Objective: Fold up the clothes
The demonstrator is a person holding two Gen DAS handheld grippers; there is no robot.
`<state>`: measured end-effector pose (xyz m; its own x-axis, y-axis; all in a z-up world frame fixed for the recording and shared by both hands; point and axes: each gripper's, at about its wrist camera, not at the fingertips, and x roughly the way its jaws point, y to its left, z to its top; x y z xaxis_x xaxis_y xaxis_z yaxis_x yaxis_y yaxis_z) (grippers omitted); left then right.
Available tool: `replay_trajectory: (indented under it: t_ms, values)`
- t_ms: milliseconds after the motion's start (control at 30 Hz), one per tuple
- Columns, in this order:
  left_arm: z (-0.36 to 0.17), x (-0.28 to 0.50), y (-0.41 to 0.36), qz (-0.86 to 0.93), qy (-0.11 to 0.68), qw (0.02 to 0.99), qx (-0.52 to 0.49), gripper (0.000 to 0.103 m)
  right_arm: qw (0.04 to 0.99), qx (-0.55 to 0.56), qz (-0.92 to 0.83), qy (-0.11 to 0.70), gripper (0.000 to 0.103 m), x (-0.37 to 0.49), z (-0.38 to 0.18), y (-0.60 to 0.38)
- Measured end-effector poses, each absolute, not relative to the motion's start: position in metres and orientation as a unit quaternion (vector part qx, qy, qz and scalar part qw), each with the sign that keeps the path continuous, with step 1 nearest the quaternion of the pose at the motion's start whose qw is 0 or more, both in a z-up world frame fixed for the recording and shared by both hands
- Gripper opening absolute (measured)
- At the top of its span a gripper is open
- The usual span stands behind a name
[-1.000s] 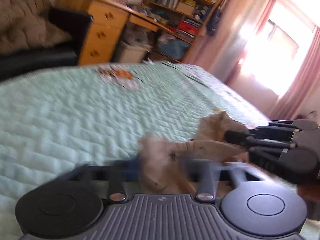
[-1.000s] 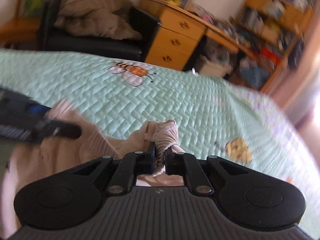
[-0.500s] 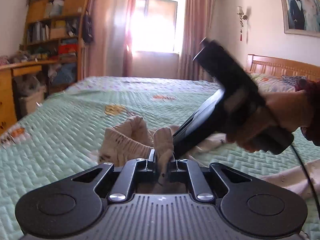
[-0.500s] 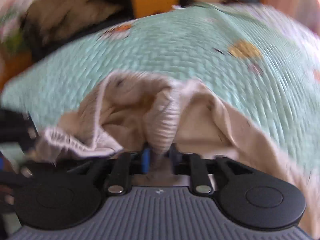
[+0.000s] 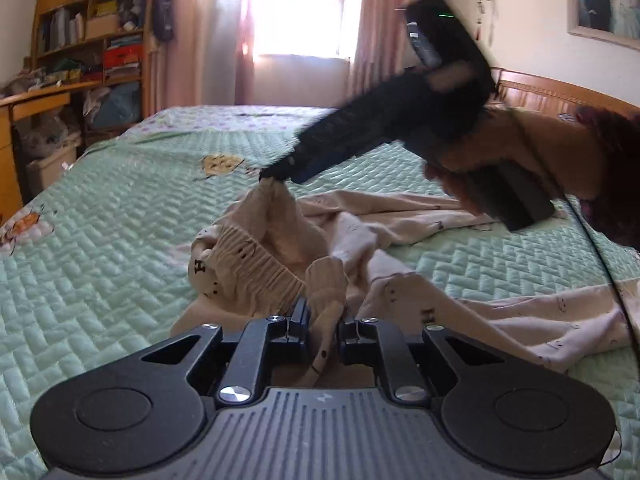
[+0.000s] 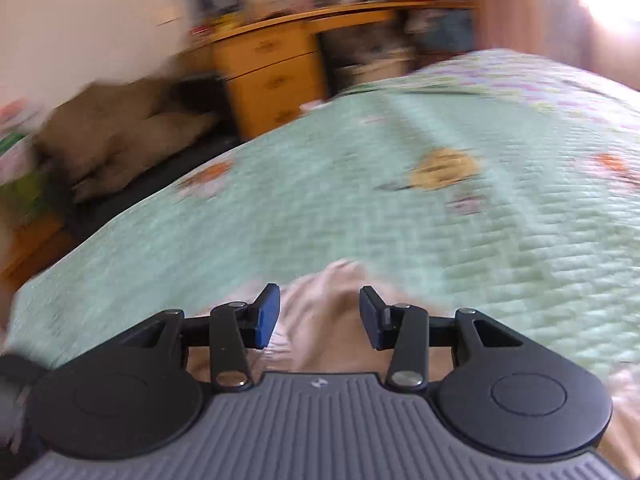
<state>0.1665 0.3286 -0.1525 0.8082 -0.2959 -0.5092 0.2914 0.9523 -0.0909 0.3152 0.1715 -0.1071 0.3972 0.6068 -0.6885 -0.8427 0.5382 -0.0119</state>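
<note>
A beige garment (image 5: pixel 360 240) is spread crumpled on the green quilted bed (image 5: pixel 100 220). A ribbed cuff is clamped in the left gripper (image 5: pixel 322 320). The right gripper (image 6: pixel 319 316), clenched on fabric 0.5 s ago, is now released, its 2 blue pads (image 6: pixel 266 314) parted above the cloth. No containers are seen close by.

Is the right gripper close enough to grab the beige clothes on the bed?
Probably yes. The right gripper is open, with the beige clothes bunched between its fingers and nothing in the way. The left gripper already pinches another part.
</note>
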Motion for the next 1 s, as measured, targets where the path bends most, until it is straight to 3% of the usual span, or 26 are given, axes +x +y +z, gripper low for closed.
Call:
replay_trajectory:
  t_ms: [133,500,767,1000]
  values:
    - [-0.155,0.168,0.329,-0.156,0.276,0.948,-0.007,0.016,0.793,-0.281,0.467,0.271,0.045,0.281,-0.128,0.186]
    - [-0.158,0.165,0.324,-0.158,0.279,0.947,-0.003,0.027,0.797,-0.274,0.503,0.194,0.046,0.259,-0.109,0.183]
    - [-0.159,0.165,0.327,-0.164,0.277,0.947,-0.015,0.028,0.767,0.014,0.54,0.346,0.046,0.328,-0.111,0.151]
    - [-0.159,0.166,0.329,-0.167,0.277,0.946,-0.023,0.03,0.674,0.116,0.586,0.434,0.046,0.374,-0.145,0.148]
